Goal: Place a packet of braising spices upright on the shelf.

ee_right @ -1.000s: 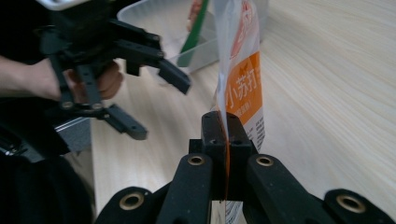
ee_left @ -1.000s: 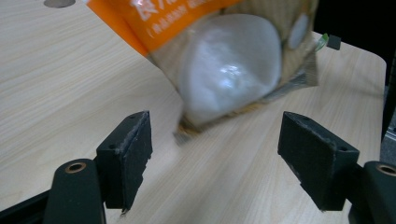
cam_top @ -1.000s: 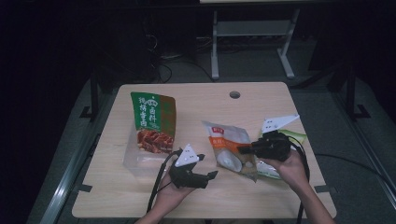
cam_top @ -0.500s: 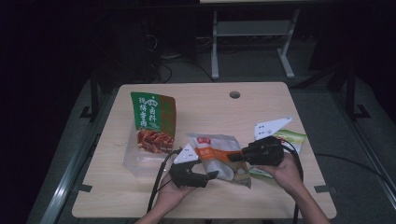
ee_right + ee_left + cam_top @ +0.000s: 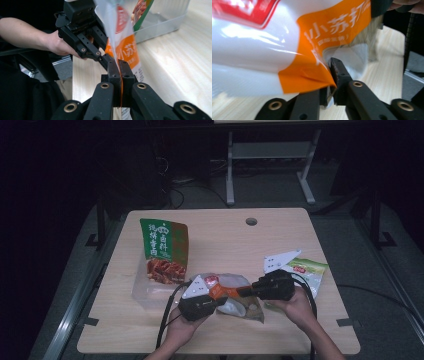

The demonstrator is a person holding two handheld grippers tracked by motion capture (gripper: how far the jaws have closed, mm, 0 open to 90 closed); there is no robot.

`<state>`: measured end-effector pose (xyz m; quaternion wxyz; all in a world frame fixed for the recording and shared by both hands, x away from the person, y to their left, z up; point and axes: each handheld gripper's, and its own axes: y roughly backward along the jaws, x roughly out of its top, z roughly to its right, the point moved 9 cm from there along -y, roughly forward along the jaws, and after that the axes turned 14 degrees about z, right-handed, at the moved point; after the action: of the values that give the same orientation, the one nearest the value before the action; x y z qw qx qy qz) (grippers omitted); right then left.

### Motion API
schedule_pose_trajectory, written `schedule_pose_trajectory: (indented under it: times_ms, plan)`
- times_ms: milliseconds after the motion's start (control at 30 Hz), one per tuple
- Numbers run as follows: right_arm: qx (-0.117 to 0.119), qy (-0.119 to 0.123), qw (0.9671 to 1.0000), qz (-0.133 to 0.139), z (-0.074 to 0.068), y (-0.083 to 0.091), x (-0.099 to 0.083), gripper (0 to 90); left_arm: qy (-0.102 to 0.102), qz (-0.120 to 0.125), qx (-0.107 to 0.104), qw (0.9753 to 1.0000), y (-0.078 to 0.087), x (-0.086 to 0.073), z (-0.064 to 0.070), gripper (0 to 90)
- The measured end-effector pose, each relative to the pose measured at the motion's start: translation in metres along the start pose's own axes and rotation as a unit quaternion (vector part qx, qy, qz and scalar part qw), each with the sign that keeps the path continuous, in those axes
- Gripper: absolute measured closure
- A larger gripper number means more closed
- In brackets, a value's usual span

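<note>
A white and orange snack pouch [image 5: 231, 289] hangs just above the table's front between both grippers. My left gripper [image 5: 219, 298] comes from the left and is shut on the pouch's orange edge [image 5: 312, 75]. My right gripper [image 5: 246, 291] comes from the right and is shut on the same orange band [image 5: 125, 53]. In the right gripper view its jaws [image 5: 120, 67] pinch the thin film, with the left gripper [image 5: 82, 32] and a hand just behind.
A tall green bag [image 5: 163, 249] stands in a clear plastic bin [image 5: 142, 292] at the left. A green and white pouch [image 5: 309, 270] lies at the right, behind my right hand. A round cable hole [image 5: 251, 221] sits near the far edge.
My right gripper lifted the pouch off the table and carried it left. The left gripper has closed on the pouch's other side.
</note>
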<state>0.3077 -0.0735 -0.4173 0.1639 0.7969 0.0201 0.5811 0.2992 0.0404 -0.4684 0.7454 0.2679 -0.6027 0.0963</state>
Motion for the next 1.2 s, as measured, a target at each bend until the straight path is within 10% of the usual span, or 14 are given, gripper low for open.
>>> schedule_pose_trajectory:
  times_ms: [800,1200]
  plan:
    - [-0.063,0.01,0.9962,-0.058,0.012,-0.014,-0.02,76.7,-0.041,-0.012,0.043,0.9982,-0.001,-0.002,-0.001,88.4]
    - [-0.075,-0.004,0.9959,-0.052,0.015,-0.013,-0.023,89.9,-0.032,-0.003,0.041,0.9987,0.003,-0.001,-0.001,76.0]
